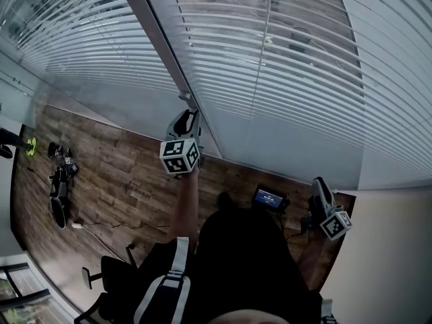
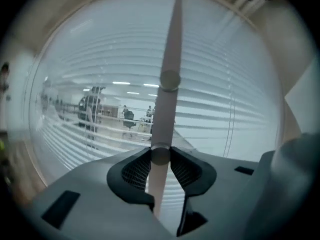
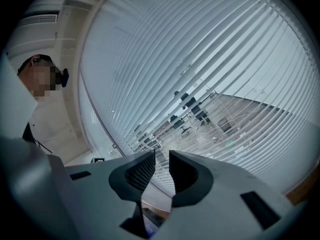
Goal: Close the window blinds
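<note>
Left gripper (image 2: 160, 158) clamped on the wand (image 2: 172, 44) of the blinds (image 2: 100, 59). Right gripper (image 3: 162, 165), near right: jaws narrowly apart, empty.

Wood-plank floor (image 1: 121, 181). Far left: cluster of dark gear (image 1: 58, 184), with a yellow-green item (image 1: 30, 147) near it. White plug (image 1: 76, 225), cable trailing right. Black office chair (image 1: 108, 272) at lower left.

blinds (image 1: 290, 66) white, thin horizontal stripes | wand (image 2: 167, 109) pale grey-white | floor (image 1: 121, 174) brown wood planks | left gripper (image 2: 160, 156) grey, pads (image 2: 136, 171) black grid-textured | right gripper (image 3: 161, 169) same grey and black | marker cubes (image 1: 179, 156) black-white squares | person's top (image 1: 250, 262) black
</note>
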{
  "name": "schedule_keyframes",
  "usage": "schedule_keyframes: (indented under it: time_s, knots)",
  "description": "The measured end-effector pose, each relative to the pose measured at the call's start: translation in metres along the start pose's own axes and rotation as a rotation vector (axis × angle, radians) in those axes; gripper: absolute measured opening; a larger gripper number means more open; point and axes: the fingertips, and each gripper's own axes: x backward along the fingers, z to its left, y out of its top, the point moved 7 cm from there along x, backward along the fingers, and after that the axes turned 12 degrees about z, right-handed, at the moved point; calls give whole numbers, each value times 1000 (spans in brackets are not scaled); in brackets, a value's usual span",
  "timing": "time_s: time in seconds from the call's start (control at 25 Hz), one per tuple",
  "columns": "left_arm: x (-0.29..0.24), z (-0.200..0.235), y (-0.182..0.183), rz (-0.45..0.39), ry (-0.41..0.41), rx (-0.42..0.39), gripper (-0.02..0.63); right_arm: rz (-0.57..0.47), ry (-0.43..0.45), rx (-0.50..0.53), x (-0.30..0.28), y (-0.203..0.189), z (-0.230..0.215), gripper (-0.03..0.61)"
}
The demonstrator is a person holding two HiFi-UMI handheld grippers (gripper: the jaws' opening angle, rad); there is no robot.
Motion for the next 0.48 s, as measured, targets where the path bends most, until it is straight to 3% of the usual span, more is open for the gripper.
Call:
schedule_keyframes:
  time_s: [0.12,0.28,0.4,0.48]
  knots:
    - [-2,-11,1,78,161,-268,133,-1,-2,-1,1,0,0,91]
    - [-4,-20,0,124,279,-469,133,2,2,0,0,-3,-3,91]
    - [-5,-21,2,120,294,-500,133,-1,12,0,-1,-1,1,91]
    - [-4,-18,1,89,257,-444,134,0,13,1,-1,-3,-2,91]
